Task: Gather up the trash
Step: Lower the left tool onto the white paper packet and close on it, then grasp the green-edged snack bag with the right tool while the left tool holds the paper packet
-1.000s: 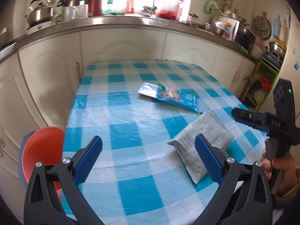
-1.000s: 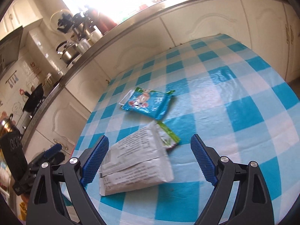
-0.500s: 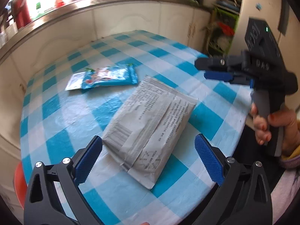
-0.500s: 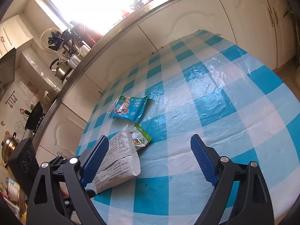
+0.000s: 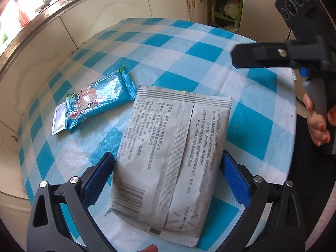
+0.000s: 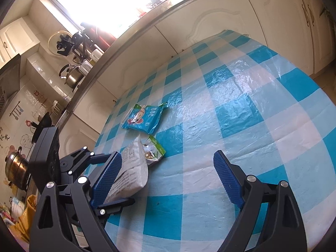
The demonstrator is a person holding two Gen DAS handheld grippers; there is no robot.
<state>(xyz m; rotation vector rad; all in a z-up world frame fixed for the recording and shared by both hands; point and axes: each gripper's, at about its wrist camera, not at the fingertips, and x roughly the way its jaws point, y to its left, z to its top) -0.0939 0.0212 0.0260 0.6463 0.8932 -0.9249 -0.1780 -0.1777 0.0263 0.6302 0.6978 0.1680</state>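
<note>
A grey printed packet (image 5: 172,157) lies flat on the blue-and-white checked table (image 5: 252,88). My left gripper (image 5: 168,180) is open and points steeply down, one blue pad on each long side of the packet, close to its edges. A blue snack wrapper (image 5: 98,103) lies beyond it, over a small silvery sachet (image 5: 57,121). In the right wrist view a small green wrapper (image 6: 153,149) sits between the blue wrapper (image 6: 145,117) and the packet (image 6: 134,168). My right gripper (image 6: 167,174) is open over bare cloth with nothing between its pads; it also shows side-on (image 5: 237,58).
White cabinets (image 6: 231,21) under a steel counter edge run behind the table. Kettles and pots (image 6: 71,75) stand on the counter at left. A green rack (image 5: 226,4) is beyond the far corner. A person's hand (image 5: 317,124) grips the right handle.
My left gripper swung across the table, rolled and dropped over the grey packet, which now fills the gap between its pads. The right gripper shifted a little and stayed open.
</note>
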